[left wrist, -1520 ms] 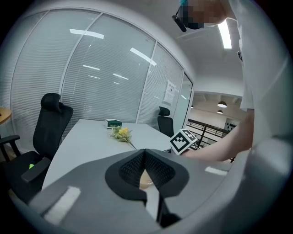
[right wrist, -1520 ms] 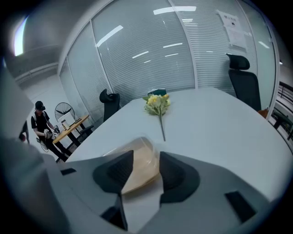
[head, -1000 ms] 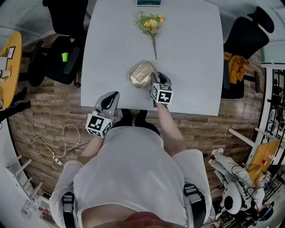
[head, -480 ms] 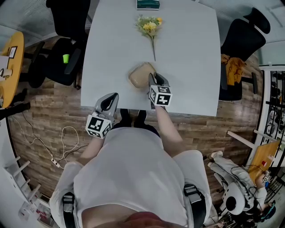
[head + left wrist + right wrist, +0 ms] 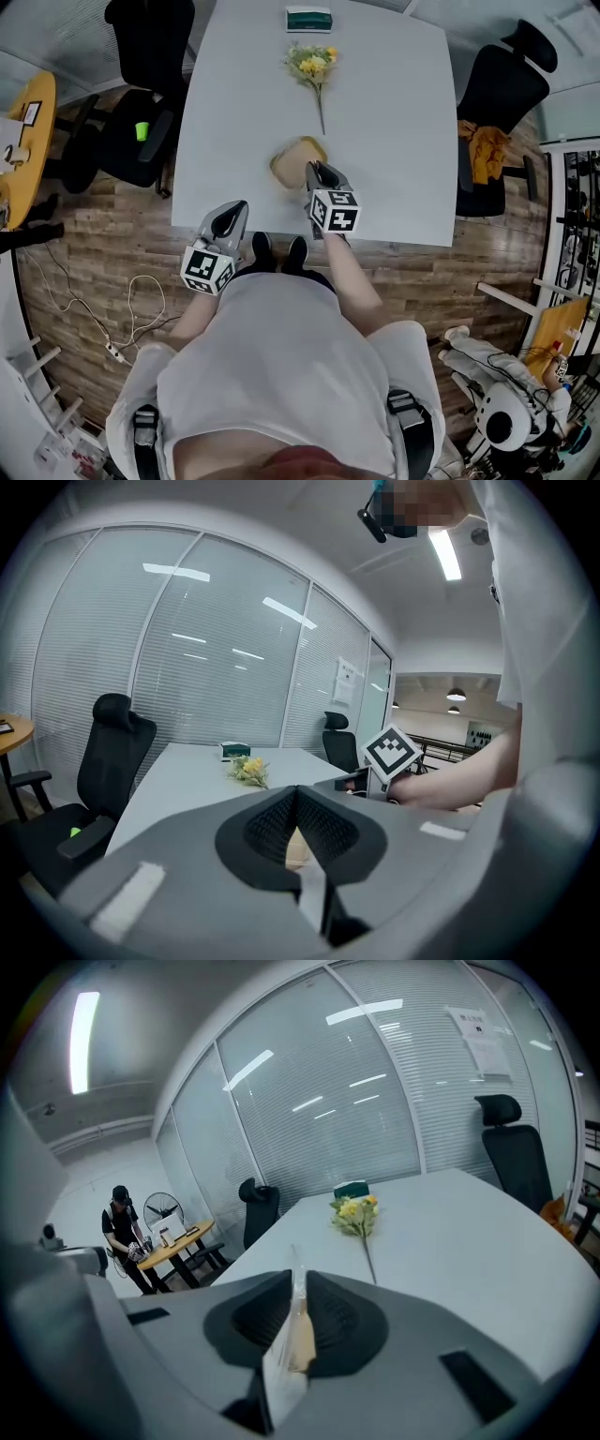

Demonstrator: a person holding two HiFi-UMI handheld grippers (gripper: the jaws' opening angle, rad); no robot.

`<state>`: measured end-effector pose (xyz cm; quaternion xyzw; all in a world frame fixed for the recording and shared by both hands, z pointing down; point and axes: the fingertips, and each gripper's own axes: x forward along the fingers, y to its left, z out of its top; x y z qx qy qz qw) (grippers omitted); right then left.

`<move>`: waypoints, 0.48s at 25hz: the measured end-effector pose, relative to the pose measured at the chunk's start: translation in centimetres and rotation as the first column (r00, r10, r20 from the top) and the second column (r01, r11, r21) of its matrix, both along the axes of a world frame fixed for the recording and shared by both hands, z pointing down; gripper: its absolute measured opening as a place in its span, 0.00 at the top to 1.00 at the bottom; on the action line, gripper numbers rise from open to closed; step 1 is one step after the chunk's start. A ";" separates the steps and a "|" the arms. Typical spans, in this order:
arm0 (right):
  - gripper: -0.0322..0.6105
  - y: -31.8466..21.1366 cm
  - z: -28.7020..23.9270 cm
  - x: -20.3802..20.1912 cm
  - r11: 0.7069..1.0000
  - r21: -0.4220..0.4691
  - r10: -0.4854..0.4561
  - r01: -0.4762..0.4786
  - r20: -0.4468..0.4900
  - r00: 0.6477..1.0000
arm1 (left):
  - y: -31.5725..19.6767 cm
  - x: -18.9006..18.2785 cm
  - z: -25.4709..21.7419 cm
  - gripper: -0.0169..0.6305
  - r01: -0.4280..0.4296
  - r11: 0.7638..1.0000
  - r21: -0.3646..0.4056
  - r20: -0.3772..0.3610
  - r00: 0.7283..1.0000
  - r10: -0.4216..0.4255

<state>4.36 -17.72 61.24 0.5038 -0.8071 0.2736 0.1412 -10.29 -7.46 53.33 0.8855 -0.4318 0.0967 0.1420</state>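
The right tongs [image 5: 315, 171] are clenched on the edge of a clear packet [image 5: 292, 159] with something tan inside. In the right gripper view the thin plastic stands pinched upright between the two pads. The packet sits over the desk [image 5: 394, 122], a little in from the desk's near edge and about midway along it, with the right tongs coming at it from the desk's near side.

The left tongs [image 5: 233, 208] are closed with nothing between them. They hang just off the desk's near edge, toward its left corner, over the wooden floor [image 5: 112, 244].

A sprig of yellow flowers [image 5: 312, 64] lies on the desk's far half, its stem pointing back toward the packet. A small green box [image 5: 308, 19] sits at the desk's far edge, just beyond the blooms.

One black office chair [image 5: 141, 112] stands off the desk's left side. Another black chair [image 5: 506, 80] stands off its right side, with an orange cloth [image 5: 483, 150] on it.
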 end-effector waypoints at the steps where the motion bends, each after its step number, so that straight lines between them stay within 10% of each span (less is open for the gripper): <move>1: 0.86 0.2 -0.4 -0.1 1.000 0.007 0.001 -0.001 0.003 1.000 | 0.0 -0.1 -0.2 0.96 0.001 1.000 0.006 0.000 1.000 -0.001; 12: 0.88 2.2 -6.5 1.2 0.991 0.127 0.030 -0.031 0.007 1.000 | -0.6 -0.1 -2.7 0.96 0.009 0.996 0.088 -0.013 1.000 -0.008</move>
